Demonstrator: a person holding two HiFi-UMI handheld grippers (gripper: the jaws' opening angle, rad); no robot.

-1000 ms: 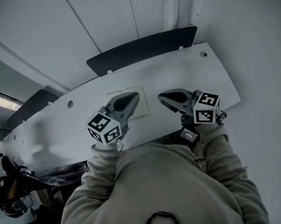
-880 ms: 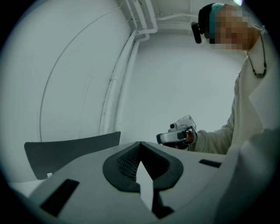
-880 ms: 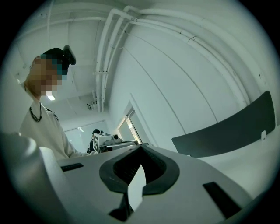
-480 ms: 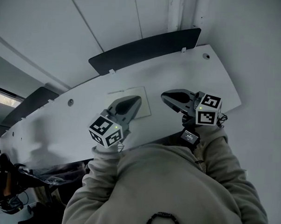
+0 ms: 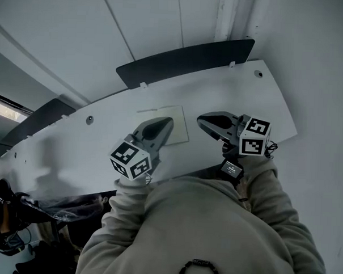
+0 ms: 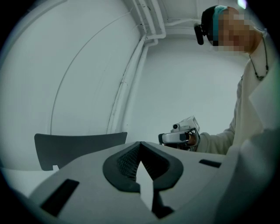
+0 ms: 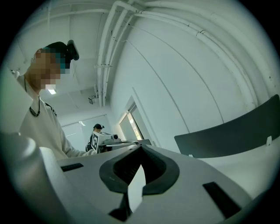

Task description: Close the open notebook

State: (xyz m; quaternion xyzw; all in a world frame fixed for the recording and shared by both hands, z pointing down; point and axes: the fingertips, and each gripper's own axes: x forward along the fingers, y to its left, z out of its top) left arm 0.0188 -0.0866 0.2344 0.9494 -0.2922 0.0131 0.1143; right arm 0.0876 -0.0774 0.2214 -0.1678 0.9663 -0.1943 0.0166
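A pale notebook (image 5: 178, 119) lies flat on the white desk (image 5: 258, 103) as one plain rectangle, with no raised page showing. My left gripper (image 5: 165, 124) hovers level over its near left part, with the jaws shut and nothing between them (image 6: 140, 145). My right gripper (image 5: 201, 121) is just right of the notebook, also level, shut and empty (image 7: 141, 149). Each gripper view shows the other gripper off to the side: the right one (image 6: 181, 135) and the left one (image 7: 103, 140). Neither gripper view shows the notebook.
A dark grey divider panel (image 5: 186, 63) stands along the desk's far edge, and another (image 5: 36, 122) at the left. Dark clutter and cables (image 5: 9, 211) sit below the desk's left end. Another person (image 7: 98, 128) stands far off. Small grommets (image 5: 90, 120) dot the desk.
The head view has shifted, so the desk and notebook sit a little further right in the picture. Both grippers drifted slightly with it and stay shut.
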